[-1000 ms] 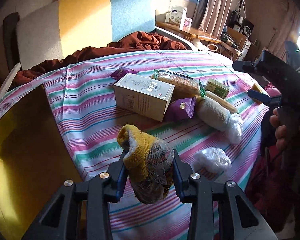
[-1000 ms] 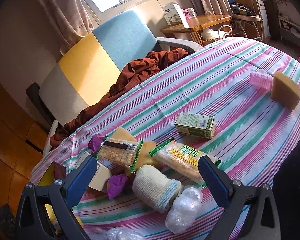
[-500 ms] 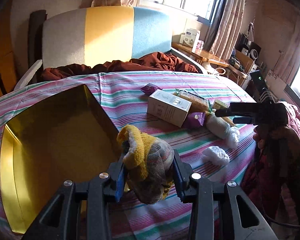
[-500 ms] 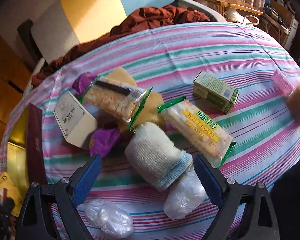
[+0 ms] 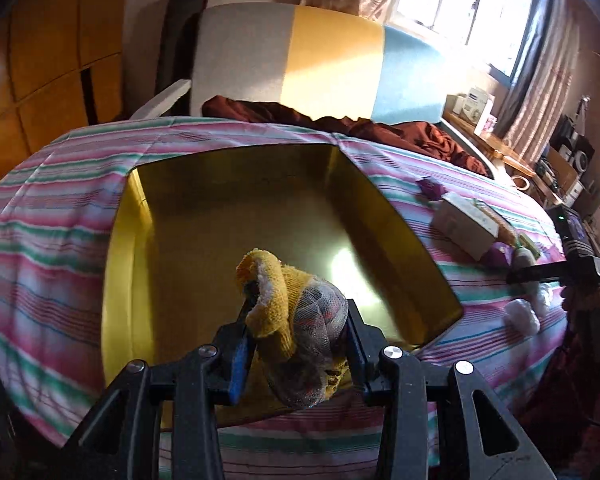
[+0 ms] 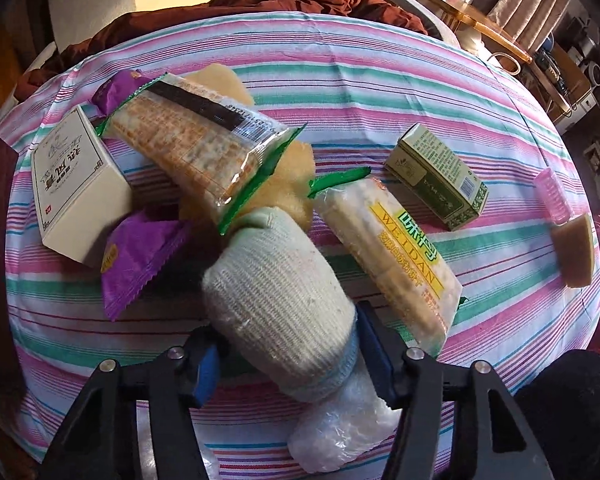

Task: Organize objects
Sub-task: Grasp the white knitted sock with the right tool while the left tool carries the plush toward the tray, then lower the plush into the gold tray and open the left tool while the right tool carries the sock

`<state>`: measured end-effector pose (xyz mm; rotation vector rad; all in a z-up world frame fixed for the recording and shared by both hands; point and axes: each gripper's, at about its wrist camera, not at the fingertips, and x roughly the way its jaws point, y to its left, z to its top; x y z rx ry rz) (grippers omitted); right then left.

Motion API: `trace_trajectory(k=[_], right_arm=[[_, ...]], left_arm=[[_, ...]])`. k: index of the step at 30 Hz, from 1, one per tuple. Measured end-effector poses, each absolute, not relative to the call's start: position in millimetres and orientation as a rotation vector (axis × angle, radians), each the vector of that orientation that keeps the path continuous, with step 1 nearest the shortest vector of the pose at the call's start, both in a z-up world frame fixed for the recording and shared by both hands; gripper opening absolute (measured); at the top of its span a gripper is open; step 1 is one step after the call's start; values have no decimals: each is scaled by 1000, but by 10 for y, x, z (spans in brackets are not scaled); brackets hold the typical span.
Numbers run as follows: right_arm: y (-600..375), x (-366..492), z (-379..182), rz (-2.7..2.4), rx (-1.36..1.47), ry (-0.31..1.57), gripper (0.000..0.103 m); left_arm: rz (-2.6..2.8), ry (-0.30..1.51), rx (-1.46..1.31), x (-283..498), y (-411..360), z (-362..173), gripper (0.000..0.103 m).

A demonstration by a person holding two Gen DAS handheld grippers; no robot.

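My left gripper [image 5: 298,340] is shut on a rolled yellow and grey glove bundle [image 5: 288,292]. It hangs over the near end of an open gold tin [image 5: 396,232] on the striped table. In the right wrist view a rolled white glove bundle [image 6: 276,284] lies between the fingers of my right gripper [image 6: 288,336]. Its jaws are closing, with the pads close to both sides of the roll. A clear plastic bundle [image 6: 340,424] lies right under the roll's blue cuff.
Around the white roll lie a white box [image 6: 76,184], two cracker packs [image 6: 196,136] [image 6: 400,252], purple sachets [image 6: 136,256], a green box [image 6: 436,180], a pink brush [image 6: 554,192] and a tan sponge [image 6: 576,252]. A colour-block chair [image 5: 332,68] with brown cloth stands behind the table.
My left gripper swung left with its bundle, from the heap of items to above the gold tin. My right gripper came down onto the white roll and its jaws narrowed around it.
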<state>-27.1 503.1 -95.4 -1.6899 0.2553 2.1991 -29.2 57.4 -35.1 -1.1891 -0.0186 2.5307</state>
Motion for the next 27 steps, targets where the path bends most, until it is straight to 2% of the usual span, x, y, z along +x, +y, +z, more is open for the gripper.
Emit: trace_trajectory(k=[15, 19, 22, 24, 26, 27], right_arm=[[5054, -317, -919, 2201, -1676, 270, 58], [5055, -326, -917, 2201, -1675, 268, 58], [5045, -331, -908, 2202, -1671, 272, 58], [5066, -306, -884, 2203, -1668, 277, 58], [5067, -290, -855, 2208, -1657, 285, 56], [5077, -285, -841, 2211, -1652, 293, 56]], left_arm=[[2620, 24, -1351, -390, 189, -807, 41], [2649, 34, -1347, -399, 152, -821, 47], [2653, 42, -1337, -379, 166, -823, 48], [2653, 47, -1334, -369, 186, -814, 52], [2665, 38, -1311, -336, 183, -770, 65], [2680, 32, -1286, -311, 176, -725, 68]])
